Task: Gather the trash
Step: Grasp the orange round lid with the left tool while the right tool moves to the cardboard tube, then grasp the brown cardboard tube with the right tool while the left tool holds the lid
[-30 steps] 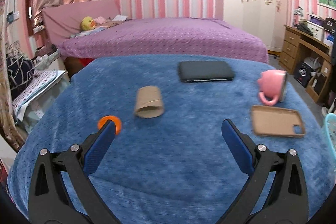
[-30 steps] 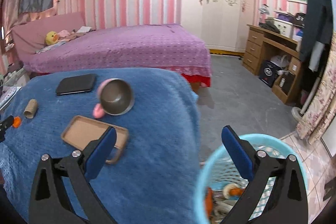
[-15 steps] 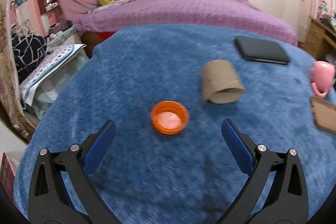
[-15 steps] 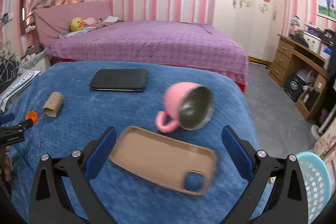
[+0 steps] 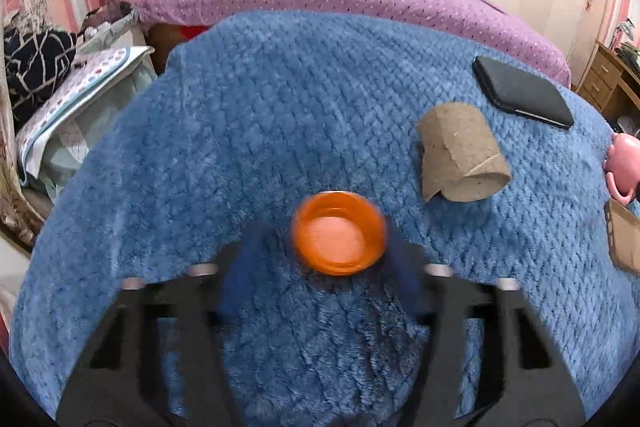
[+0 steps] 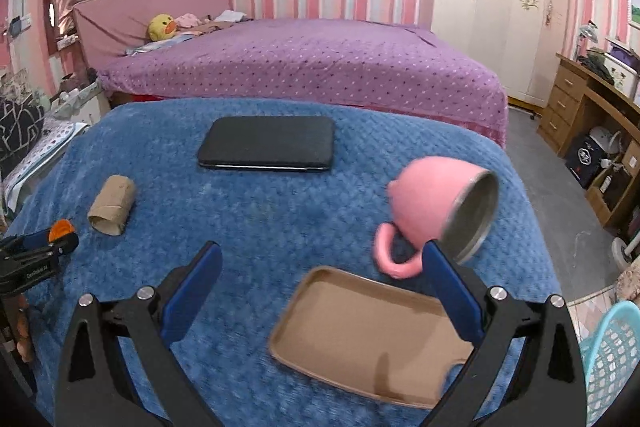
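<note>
Support surface: a table under a blue quilted fleece blanket (image 6: 280, 219). Lying on it: black flat phone (image 6: 267, 149), brown cardboard tube (image 6: 111, 210), overturned pink metal-lined mug (image 6: 436, 205), tan phone case (image 6: 368, 335), and small orange plastic cap (image 5: 339, 233).

Blanket (image 5: 280, 115): blue plush cloth, quilted, matt.
Cap (image 5: 339, 233) between left fingers: orange plastic, smooth, blurred.
Tube (image 5: 460, 155): brown cardboard, rough, matt.
Mug (image 6: 436, 203) beyond right fingers: pink matt outside, dull metal inside.
Phone (image 6: 267, 143): black, smooth.
Case (image 6: 368, 335) between right fingers: tan, matt.
Basket (image 6: 612, 359): turquoise plastic mesh.
</note>
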Motion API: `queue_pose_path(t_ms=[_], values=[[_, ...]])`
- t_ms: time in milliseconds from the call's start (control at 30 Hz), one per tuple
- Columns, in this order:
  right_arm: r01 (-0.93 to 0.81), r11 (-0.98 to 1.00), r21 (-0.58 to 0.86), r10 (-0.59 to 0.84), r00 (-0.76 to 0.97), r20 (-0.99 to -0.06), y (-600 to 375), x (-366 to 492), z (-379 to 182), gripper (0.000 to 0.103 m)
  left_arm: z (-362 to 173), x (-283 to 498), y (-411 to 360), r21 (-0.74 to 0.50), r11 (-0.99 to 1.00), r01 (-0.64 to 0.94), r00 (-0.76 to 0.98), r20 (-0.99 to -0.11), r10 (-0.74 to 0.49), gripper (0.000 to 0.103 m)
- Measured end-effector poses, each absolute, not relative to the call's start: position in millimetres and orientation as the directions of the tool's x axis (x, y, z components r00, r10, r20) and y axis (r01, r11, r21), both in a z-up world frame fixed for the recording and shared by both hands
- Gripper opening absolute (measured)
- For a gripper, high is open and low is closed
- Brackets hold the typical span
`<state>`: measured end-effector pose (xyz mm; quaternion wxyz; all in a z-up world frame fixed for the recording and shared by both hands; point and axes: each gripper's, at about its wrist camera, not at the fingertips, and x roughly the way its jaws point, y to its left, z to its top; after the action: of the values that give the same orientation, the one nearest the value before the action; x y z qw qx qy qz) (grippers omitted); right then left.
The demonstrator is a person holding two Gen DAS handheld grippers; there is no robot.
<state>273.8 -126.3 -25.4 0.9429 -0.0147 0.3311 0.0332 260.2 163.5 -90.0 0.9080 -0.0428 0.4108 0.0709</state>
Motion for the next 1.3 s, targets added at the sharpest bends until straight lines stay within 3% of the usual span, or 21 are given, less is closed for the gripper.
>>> queue_pose_path(t_ms=[333, 700, 833, 1000, 1300], values=[[-0.202, 0.979, 0.022, 0.173, 0.772, -0.612, -48.2, 286.2, -23.4, 0.098, -58.1, 260.8, 200.5, 0.063, 0.975, -0.214, 0.742, -0.638, 0.204, 0.040], [-0.331, 0.943, 0.037, 0.275, 0.713, -0.645, 42.7, 314.1, -38.6, 0.095, -56.9, 262.5, 256.7, 0.033, 0.946, -0.323, 0.756, -0.592, 0.279, 0.040], [-0.354, 0.933, 0.060, 0.299, 0.673, -0.676, 57.6, 325.5, -49.2, 0.079, -63.4, 261.3, 263.4, 0.009, 0.940, -0.340, 0.750, -0.601, 0.277, 0.040], [-0.406, 0.912, 0.064, 0.327, 0.624, -0.710, 74.5, 333.1, -63.6, 0.050, -64.2, 260.7, 267.7, -0.008, 0.936, -0.351, 0.748, -0.604, 0.275, 0.040], [-0.402, 0.913, 0.065, 0.344, 0.676, -0.652, 42.4, 312.7, -43.6, 0.046, -54.6, 249.0, 255.5, -0.026, 0.927, -0.373, 0.746, -0.603, 0.284, 0.040]])
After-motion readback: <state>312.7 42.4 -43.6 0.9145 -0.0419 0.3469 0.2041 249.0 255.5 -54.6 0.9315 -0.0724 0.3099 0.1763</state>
